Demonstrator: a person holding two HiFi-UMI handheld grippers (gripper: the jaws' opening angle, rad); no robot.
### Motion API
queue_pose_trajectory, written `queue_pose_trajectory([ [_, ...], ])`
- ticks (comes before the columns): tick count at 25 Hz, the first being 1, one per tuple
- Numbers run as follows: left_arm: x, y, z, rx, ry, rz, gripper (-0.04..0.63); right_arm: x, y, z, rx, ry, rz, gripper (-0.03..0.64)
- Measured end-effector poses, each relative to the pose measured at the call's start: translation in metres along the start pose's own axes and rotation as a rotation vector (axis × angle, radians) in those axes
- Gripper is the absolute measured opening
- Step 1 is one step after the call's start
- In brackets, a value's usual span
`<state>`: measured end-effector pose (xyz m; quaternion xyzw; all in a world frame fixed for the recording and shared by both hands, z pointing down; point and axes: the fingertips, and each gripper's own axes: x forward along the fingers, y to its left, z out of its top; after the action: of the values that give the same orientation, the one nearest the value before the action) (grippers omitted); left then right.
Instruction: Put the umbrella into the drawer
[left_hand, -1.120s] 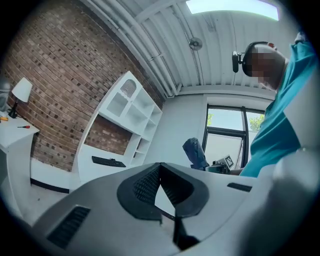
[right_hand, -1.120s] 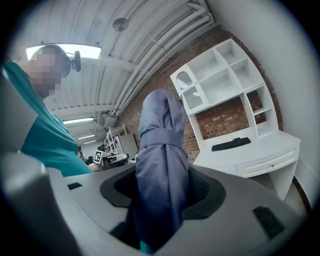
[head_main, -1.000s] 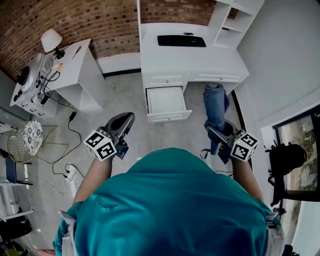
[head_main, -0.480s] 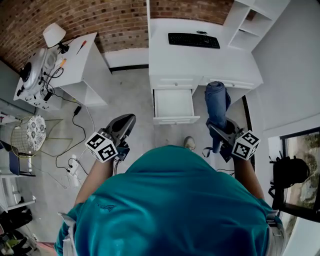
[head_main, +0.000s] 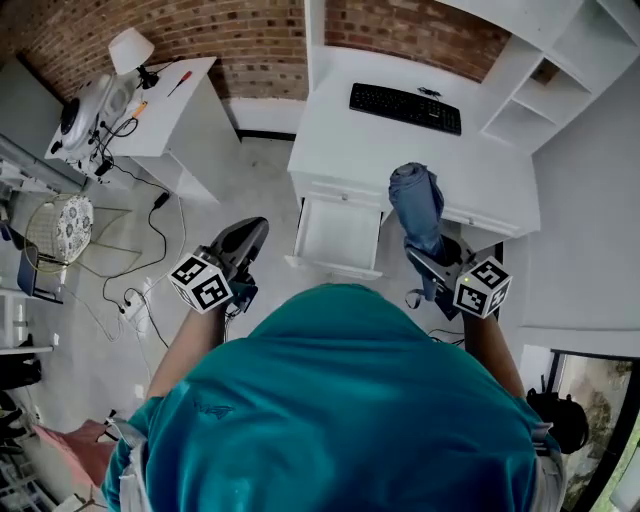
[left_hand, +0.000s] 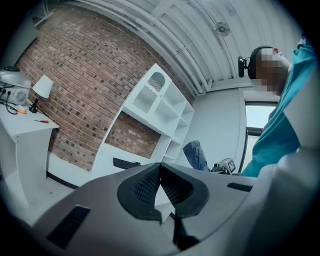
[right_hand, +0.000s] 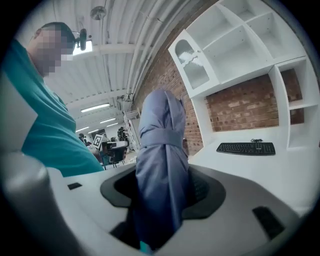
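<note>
Holding: my right gripper (right_hand: 165, 189) is clamped on the folded blue-grey umbrella (right_hand: 161, 145), with both pads pressed against its lower part.
Long axis: the umbrella runs straight out ahead of my jaws, in line with the way the gripper points, toward the desk (head_main: 400, 145).
Leading end: the rounded, bunched end is farthest from me and lies over the desk's front edge in the head view.
Strap: a band (right_hand: 160, 136) of the same cloth is wound round the umbrella, partway along the part that sticks out.
Where the umbrella is: in the air in my grip, outside the drawer (head_main: 335, 264), just to the drawer's right along the desk's front.
Drawer: pulled out from the left part of the desk's front, its open top facing up.
Right arm: stretched forward from my teal shirt (head_main: 340, 400), with the gripper close to the desk's front and right of the drawer.
Left arm: also stretched forward, with my left gripper (head_main: 255, 232) short of the desk, off its left front corner and over the floor (head_main: 250, 180).
Left gripper state: the jaws are brought together with the tips touching and nothing between them.
Markings: each gripper carries a cube (head_main: 201, 284) with black-and-white square patterns. The print on the keyboard (head_main: 405, 107) at the back of the desk is too small to read.
</note>
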<state>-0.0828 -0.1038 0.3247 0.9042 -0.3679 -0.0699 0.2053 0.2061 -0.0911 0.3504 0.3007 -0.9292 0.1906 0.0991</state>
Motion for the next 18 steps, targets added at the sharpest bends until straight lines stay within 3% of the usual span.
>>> queue_pose_trajectory([
  [5, 0.039, 0.001, -0.005, -0.017, 0.016, 0.052, 0.012, 0.007, -0.05, 0.009, -0.044, 0.063, 0.043, 0.238],
  [18, 0.061, 0.084, -0.024, 0.0, 0.094, 0.016, 0.012, 0.105, -0.075, 0.006, -0.038, 0.234, 0.016, 0.238],
])
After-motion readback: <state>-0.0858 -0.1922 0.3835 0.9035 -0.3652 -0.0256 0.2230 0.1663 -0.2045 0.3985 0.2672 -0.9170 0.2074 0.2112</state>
